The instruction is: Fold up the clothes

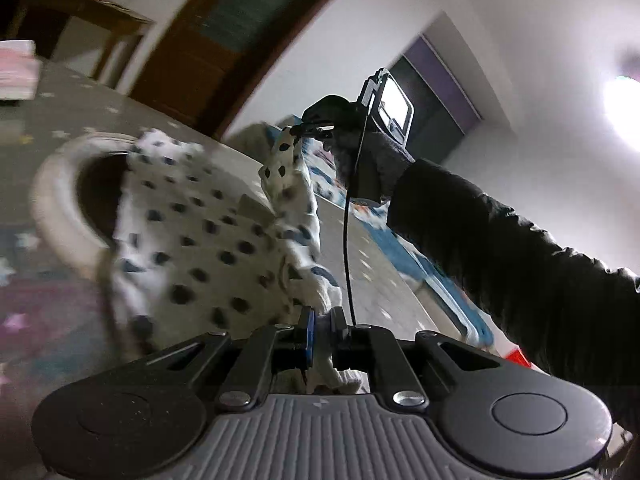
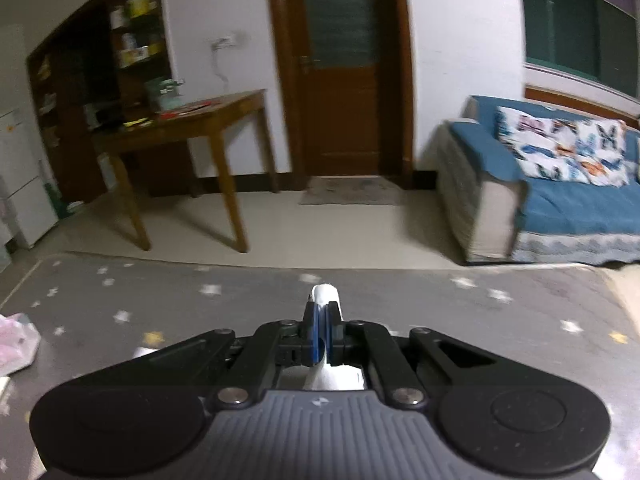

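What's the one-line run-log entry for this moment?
stage: garment lifted | left gripper: shut on spotted garment | right gripper: shut on its other edge | surface: grey star mat

I see a grey star-patterned mat point(image 2: 400, 304) spread over the pale tiled floor point(image 2: 320, 232). A crumpled pink-and-white bag point(image 2: 16, 340) lies at the mat's left edge, with a wooden table point(image 2: 180, 128) standing beyond it.

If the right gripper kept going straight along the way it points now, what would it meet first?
Probably the grey star-patterned mat just ahead. The right gripper is shut on a bit of white cloth and angles downward, with nothing else visible in between. Depth is hard to judge in this fisheye view.
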Demonstrator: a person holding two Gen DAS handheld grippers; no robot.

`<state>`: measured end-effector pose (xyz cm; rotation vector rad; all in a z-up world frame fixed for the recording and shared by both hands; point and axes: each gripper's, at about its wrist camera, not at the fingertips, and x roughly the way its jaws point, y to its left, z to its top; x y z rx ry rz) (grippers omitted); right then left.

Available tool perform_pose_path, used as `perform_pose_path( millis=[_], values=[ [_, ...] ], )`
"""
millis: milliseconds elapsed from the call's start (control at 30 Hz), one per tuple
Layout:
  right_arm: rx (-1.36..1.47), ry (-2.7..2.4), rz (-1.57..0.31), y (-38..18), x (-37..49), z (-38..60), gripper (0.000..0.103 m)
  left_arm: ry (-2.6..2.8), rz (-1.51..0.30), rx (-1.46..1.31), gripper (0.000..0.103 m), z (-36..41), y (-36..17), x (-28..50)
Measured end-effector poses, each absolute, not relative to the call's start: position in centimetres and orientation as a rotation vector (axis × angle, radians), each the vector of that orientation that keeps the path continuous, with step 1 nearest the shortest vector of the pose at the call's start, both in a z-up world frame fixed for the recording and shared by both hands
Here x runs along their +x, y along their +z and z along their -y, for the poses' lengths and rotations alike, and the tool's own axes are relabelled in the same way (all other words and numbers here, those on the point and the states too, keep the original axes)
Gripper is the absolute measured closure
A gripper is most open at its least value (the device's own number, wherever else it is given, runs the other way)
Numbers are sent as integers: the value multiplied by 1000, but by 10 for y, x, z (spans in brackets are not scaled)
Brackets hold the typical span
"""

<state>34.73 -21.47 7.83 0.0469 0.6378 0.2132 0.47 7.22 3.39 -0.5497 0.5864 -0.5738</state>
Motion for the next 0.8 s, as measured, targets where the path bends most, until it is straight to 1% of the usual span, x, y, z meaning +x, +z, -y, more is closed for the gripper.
perform_pose_path(
  millis=[200, 433, 533, 567, 700, 800],
  values=[
    [45, 307, -658, 60, 355, 131, 100, -470, -590, -618, 94, -110, 27, -8],
    [33, 433, -683, 36, 351, 59, 100, -424, -596, -653, 94, -127, 17, -23],
    [54, 494, -710, 27, 353, 45, 97, -413, -620, -657, 94, -128, 10, -26],
    [47, 508, -705, 26, 351, 44, 93, -405, -626, -653, 94, -129, 8, -27],
    [-14, 519, -691, 32, 341, 50, 93, -410, -636, -647, 94, -131, 4, -28],
    [-70, 497, -698, 37, 338, 68, 93, -408, -637, -621, 91, -132, 4, -26]
  ],
)
